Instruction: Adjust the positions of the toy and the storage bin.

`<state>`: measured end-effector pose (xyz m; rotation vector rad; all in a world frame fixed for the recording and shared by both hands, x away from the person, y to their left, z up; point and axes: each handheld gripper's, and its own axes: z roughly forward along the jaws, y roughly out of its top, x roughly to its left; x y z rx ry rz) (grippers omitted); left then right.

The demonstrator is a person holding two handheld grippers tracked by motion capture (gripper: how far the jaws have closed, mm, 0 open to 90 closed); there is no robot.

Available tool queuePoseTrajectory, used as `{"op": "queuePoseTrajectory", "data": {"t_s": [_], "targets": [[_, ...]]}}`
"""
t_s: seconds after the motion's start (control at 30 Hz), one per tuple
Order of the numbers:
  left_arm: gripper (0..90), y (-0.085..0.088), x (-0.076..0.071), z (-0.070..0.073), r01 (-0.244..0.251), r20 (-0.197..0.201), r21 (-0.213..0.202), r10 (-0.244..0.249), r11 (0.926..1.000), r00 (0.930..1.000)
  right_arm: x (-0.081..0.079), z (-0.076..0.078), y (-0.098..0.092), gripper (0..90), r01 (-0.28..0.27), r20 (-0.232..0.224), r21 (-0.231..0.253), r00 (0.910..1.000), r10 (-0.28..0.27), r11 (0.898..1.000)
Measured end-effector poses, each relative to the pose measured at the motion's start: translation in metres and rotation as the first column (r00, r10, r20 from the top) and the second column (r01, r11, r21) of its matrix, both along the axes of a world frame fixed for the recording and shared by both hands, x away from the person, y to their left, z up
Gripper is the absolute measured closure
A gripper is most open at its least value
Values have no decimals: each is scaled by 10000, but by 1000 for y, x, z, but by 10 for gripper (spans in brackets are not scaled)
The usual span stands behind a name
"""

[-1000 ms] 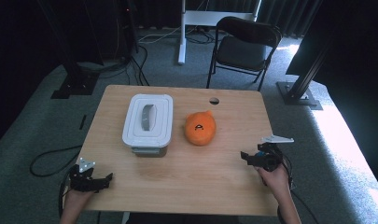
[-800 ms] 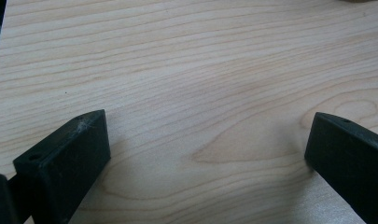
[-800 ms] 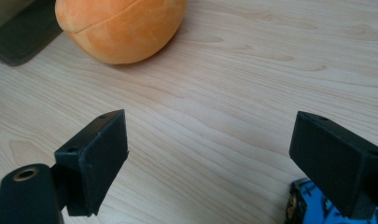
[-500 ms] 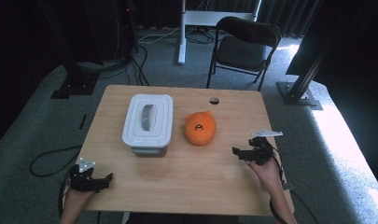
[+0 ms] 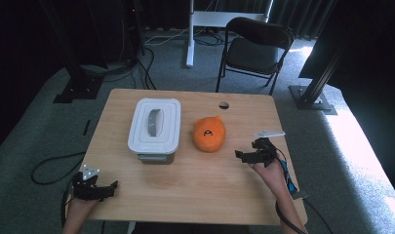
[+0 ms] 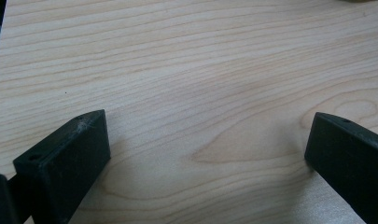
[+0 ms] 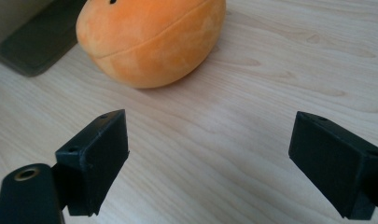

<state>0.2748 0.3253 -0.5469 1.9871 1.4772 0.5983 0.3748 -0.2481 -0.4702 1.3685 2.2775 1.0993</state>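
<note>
Two grippers are wide open; my right gripper (image 5: 247, 156) has moved closer to the orange plush toy (image 5: 209, 133), so I judge the grasp is next. My left gripper (image 5: 101, 190) rests at the near table (image 5: 195, 195) edge. Beyond stand a white lidded container (image 5: 154, 126) and a folding chair (image 5: 256, 48) on grey carpet.

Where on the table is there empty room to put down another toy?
Bare wood runs along the near edge of the table, between the left gripper and right gripper. The middle is crowded: white box beside orange plush.
</note>
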Motion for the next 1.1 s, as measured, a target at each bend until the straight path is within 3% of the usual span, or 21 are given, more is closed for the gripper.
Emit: {"op": "queuePoseTrajectory", "data": {"t_s": [0.23, 0.6, 0.8, 0.97, 1.1], "targets": [[4, 0, 0, 0, 6, 5, -7, -6, 10000, 10000, 10, 1, 14, 124, -236, -40, -239, 9997, 235, 9994], [4, 0, 0, 0, 17, 6, -7, -17, 10000, 10000, 22, -5, 32, 140, -424, -165, -235, 9990, 421, 9988], [4, 0, 0, 0, 18, 7, -7, -18, 10000, 10000, 26, -10, 42, 221, -440, 59, -694, 9990, 445, 9966], [5, 0, 0, 0, 17, 7, -7, -17, 10000, 10000, 31, -14, 47, 246, -632, -37, -422, 9980, 631, 9971], [4, 0, 0, 0, 19, 5, -6, -19, 10000, 10000, 34, -16, 56, 268, -897, 18, -541, 9959, 900, 9945]]}}
